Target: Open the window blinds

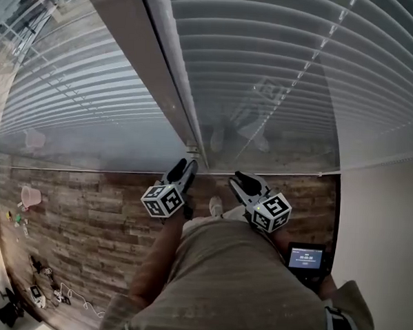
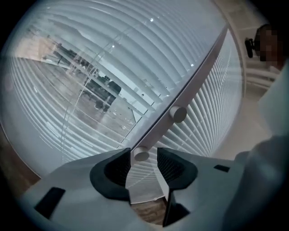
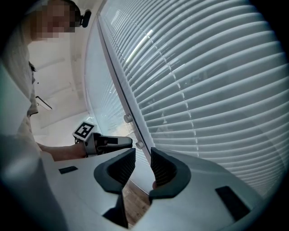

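Blinds [image 1: 267, 60] hang lowered across both panes in front of me, split by a white upright post [image 1: 162, 89]. On that post sit two round knobs. The upper knob [image 2: 178, 113] is clear of my tools, and the lower knob [image 2: 141, 154] stands between the tips of my left gripper [image 2: 144, 158], whose jaws are spread and not clamped on it. Just beside it, my right gripper [image 3: 143, 155] hovers near the post's foot, its jaws apart with nothing between them.

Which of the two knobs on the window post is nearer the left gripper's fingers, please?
The lower knob, right at the gap between the fingers; the upper knob sits farther up the post.
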Available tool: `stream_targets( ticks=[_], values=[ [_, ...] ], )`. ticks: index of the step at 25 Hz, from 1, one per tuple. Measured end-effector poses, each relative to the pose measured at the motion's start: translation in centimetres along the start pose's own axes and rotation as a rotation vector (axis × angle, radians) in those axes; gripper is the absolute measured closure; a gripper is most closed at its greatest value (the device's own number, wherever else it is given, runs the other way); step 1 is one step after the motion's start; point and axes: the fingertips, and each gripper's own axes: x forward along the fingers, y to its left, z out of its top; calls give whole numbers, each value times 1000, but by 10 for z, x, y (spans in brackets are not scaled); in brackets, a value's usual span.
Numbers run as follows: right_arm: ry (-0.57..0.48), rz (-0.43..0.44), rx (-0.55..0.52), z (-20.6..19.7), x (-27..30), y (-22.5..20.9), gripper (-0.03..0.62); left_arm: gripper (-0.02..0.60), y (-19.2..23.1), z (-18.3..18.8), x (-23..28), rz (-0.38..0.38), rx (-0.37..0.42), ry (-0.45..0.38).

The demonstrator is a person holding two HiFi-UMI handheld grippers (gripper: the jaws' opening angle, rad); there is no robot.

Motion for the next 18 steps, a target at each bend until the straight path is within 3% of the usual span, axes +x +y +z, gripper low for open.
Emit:
stream_targets(
  ticks=[4,6,13,18],
  values=[
    [-3,-9,6,-2,0,-4,484,405,10,-13,16,115,256,90],
    [-6,-15,3,-6,0,-5,484,405,16,-20,22,138,323,105],
    [-11,-34,21,-1,-1,-14,484,411,14,-18,32,136,248,101],
    [-12,-36,7,3,-2,-13,484,385,13,-13,31,187,265,90]
  ],
)
